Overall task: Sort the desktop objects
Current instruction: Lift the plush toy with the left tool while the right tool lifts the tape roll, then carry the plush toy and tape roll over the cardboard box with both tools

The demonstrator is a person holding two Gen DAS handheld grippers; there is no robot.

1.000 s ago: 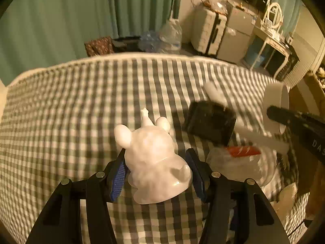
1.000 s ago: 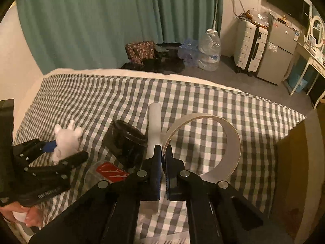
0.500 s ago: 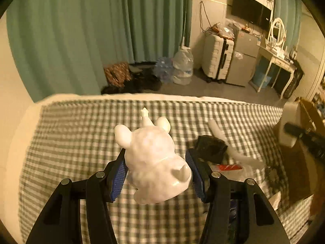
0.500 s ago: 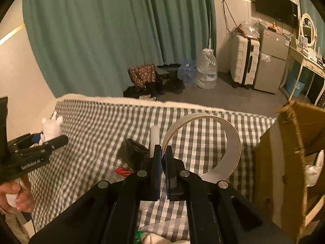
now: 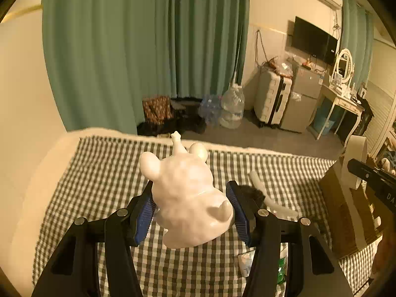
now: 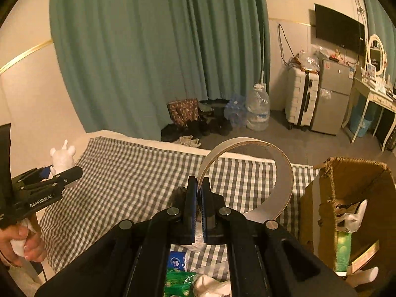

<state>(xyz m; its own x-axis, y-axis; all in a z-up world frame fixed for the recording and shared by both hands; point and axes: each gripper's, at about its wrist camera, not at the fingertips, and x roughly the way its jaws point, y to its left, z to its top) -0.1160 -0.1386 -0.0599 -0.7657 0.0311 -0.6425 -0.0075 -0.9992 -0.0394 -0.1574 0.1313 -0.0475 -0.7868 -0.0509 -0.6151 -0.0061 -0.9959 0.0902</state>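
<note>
My left gripper (image 5: pixel 191 206) is shut on a white animal figurine (image 5: pixel 188 198), held in the air above the checked tablecloth (image 5: pixel 104 185); its blue pads press on both of its sides. The right wrist view shows that same figurine (image 6: pixel 61 157) at far left, in the left gripper (image 6: pixel 53 175), with a person's hand (image 6: pixel 22 245) on the handle. My right gripper (image 6: pixel 199 190) is shut on the edge of a wide tape ring (image 6: pixel 282 170), lifted above the table. From the left wrist view, the tape ring (image 5: pixel 355 163) and the right gripper (image 5: pixel 371 173) appear at far right.
An open cardboard box (image 6: pixel 346 212) with items inside stands at the table's right end. A black tub (image 5: pixel 250 195), a white tube (image 5: pixel 269 198) and packets (image 6: pixel 180 267) lie on the cloth near me. Beyond the table are curtains, water bottles (image 6: pixel 257 111) and a suitcase (image 6: pixel 300 99).
Both grippers have risen well above the table with the figurine and the tape ring still held. The views have tipped up, and the cardboard box has come into sight on the right.
</note>
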